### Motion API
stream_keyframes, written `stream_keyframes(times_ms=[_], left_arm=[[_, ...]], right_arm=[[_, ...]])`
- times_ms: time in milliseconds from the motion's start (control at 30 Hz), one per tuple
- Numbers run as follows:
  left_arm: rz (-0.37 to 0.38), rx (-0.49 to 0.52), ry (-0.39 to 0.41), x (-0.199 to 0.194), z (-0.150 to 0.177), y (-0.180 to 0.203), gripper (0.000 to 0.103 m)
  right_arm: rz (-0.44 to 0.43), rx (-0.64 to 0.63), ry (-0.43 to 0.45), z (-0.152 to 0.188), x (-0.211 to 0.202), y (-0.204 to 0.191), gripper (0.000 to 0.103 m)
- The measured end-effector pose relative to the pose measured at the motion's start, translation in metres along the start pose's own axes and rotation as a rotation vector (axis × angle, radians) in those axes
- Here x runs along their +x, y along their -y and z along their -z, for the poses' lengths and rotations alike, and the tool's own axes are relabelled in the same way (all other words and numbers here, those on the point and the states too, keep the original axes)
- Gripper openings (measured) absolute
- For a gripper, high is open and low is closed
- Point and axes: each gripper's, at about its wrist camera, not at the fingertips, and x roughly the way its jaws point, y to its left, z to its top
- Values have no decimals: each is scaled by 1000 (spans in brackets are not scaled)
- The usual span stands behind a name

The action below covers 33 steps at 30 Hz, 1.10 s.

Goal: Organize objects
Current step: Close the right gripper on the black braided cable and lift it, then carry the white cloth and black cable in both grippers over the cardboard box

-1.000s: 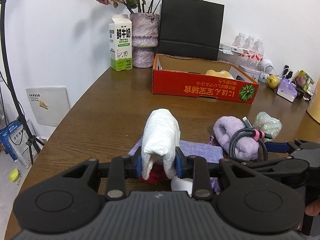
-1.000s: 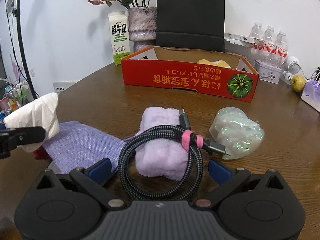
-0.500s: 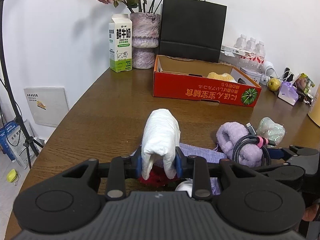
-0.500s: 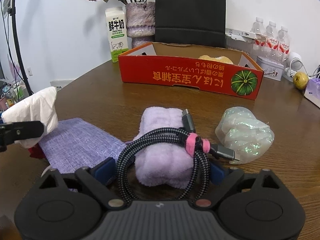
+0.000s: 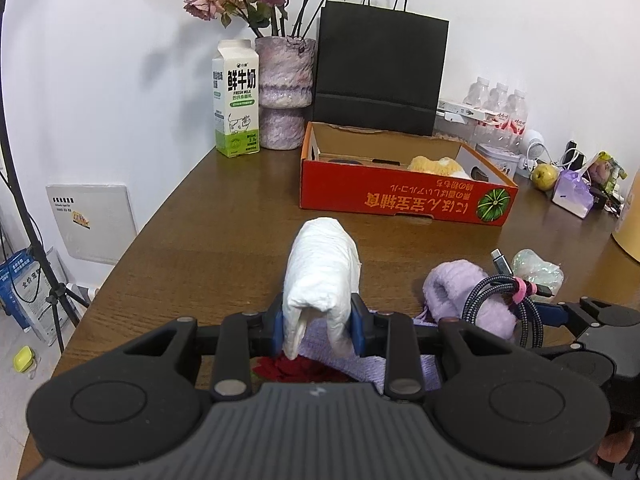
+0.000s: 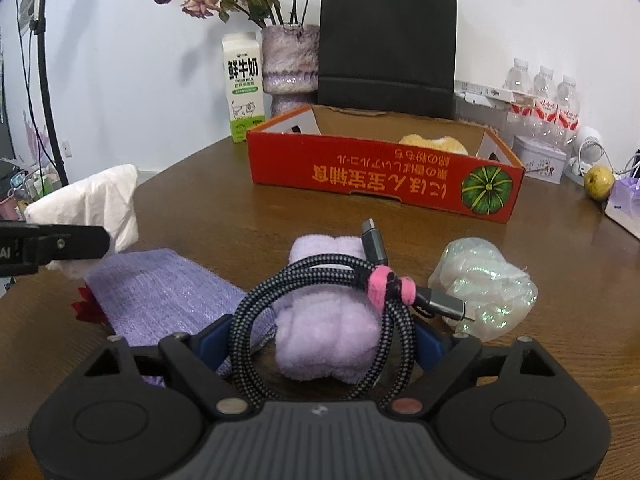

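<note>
Left wrist: left gripper (image 5: 318,330) pinching white folded cloth (image 5: 320,270), lifted short of red box (image 5: 400,196), yellow item (image 5: 434,164) already inside. Right wrist: right gripper (image 6: 320,346) just narrowed, pads against coiled cable (image 6: 320,304) and lilac towel (image 6: 324,332); purple pouch (image 6: 168,296), iridescent wrap (image 6: 486,288) left on table (image 6: 240,220).

We see bare table (image 5: 224,240) running clear from the grippers to the red box (image 6: 360,176), whose top is open; behind it the black bag (image 5: 380,76), vase (image 5: 284,92) and milk carton (image 5: 236,100) block the wall side
</note>
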Motion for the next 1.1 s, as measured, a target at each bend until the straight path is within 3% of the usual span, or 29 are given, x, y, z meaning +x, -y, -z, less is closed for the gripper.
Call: stream_keyframes(times_ms=[1100], left_arm=[[-16,2,25,16,-48,27,31]], right_arm=[[-20,8,140,-48,-11,25,89]])
